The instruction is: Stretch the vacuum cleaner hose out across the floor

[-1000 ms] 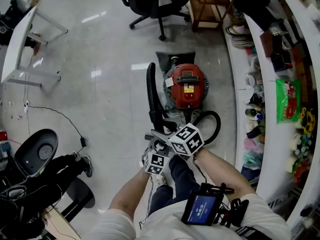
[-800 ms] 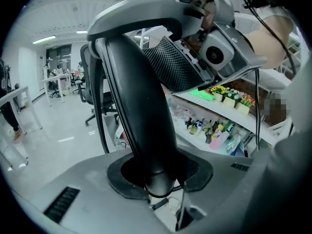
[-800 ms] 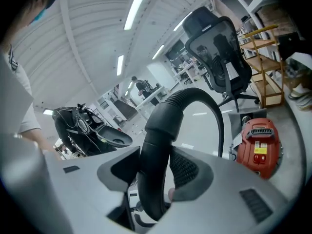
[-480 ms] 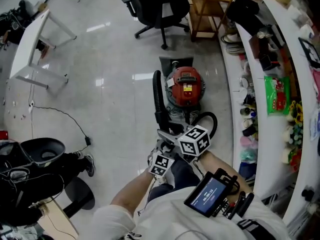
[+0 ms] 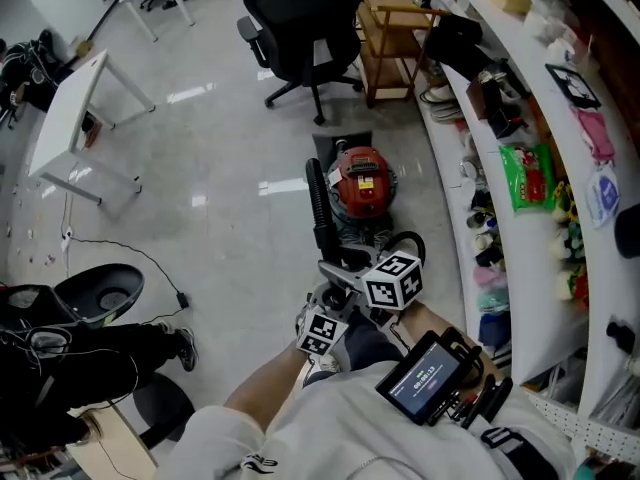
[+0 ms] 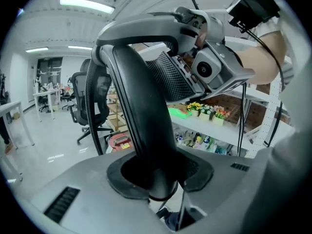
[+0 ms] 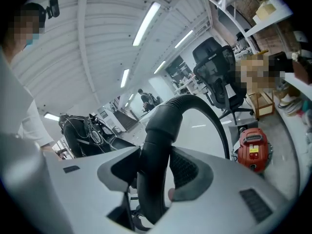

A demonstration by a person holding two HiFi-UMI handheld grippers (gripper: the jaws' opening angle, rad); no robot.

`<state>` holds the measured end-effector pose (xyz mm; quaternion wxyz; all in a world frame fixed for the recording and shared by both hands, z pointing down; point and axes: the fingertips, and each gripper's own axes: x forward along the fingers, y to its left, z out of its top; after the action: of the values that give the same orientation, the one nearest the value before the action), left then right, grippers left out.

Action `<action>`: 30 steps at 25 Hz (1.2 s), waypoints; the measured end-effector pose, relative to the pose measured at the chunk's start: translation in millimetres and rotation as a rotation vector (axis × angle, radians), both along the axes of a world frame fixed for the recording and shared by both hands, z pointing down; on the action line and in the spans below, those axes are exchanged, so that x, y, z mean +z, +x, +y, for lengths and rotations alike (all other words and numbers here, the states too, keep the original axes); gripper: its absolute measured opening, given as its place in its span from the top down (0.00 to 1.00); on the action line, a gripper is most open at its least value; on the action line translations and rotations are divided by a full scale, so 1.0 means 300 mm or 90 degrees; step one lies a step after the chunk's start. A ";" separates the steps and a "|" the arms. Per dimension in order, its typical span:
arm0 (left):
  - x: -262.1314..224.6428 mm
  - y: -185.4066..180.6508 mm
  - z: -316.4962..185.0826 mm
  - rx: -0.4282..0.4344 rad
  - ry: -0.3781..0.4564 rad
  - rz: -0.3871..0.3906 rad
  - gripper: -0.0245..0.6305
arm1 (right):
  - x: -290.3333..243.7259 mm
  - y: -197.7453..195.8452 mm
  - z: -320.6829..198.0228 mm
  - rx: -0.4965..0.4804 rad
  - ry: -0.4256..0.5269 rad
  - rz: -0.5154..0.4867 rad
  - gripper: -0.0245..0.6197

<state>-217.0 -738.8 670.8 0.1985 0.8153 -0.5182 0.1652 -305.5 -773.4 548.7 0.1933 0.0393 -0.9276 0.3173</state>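
The red vacuum cleaner (image 5: 362,183) stands on the floor ahead of me, and it also shows in the right gripper view (image 7: 253,147). Its black hose (image 5: 318,203) rises from beside it to the curved handle end. My left gripper (image 5: 326,303) is shut on the handle's tube (image 6: 146,126), with a pad pressing each side. My right gripper (image 5: 350,270) grips the same piece higher up, near the ribbed hose (image 7: 158,145). Its jaws have just been closing on it and now press it. In the left gripper view the right gripper (image 6: 204,67) sits at the top of the bend.
A black office chair (image 5: 305,18) and a wooden stand (image 5: 392,28) are beyond the vacuum. A curved white shelf (image 5: 470,138) full of goods runs along the right. A white table (image 5: 70,118), a floor cable (image 5: 150,258) and a person's legs in black (image 5: 90,353) are at the left.
Both grippers have risen with the hose handle, lifting the hose end off the floor. The head view has pulled back, so the vacuum looks smaller and farther away.
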 end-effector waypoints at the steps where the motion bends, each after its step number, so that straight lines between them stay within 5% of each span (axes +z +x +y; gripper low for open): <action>1: -0.024 0.001 0.011 0.002 0.008 0.000 0.78 | -0.021 0.003 0.012 0.003 0.004 -0.004 0.67; 17: -0.309 0.092 0.296 0.096 0.098 0.000 0.78 | -0.290 0.120 0.283 0.075 0.032 -0.063 0.67; 30: -0.320 0.270 0.662 0.177 0.092 -0.001 0.78 | -0.301 0.309 0.617 0.151 0.031 -0.052 0.67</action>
<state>-136.0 -540.2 574.7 0.1143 0.8913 -0.4108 0.1541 -212.7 -588.2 458.4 0.1159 0.1404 -0.9309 0.3167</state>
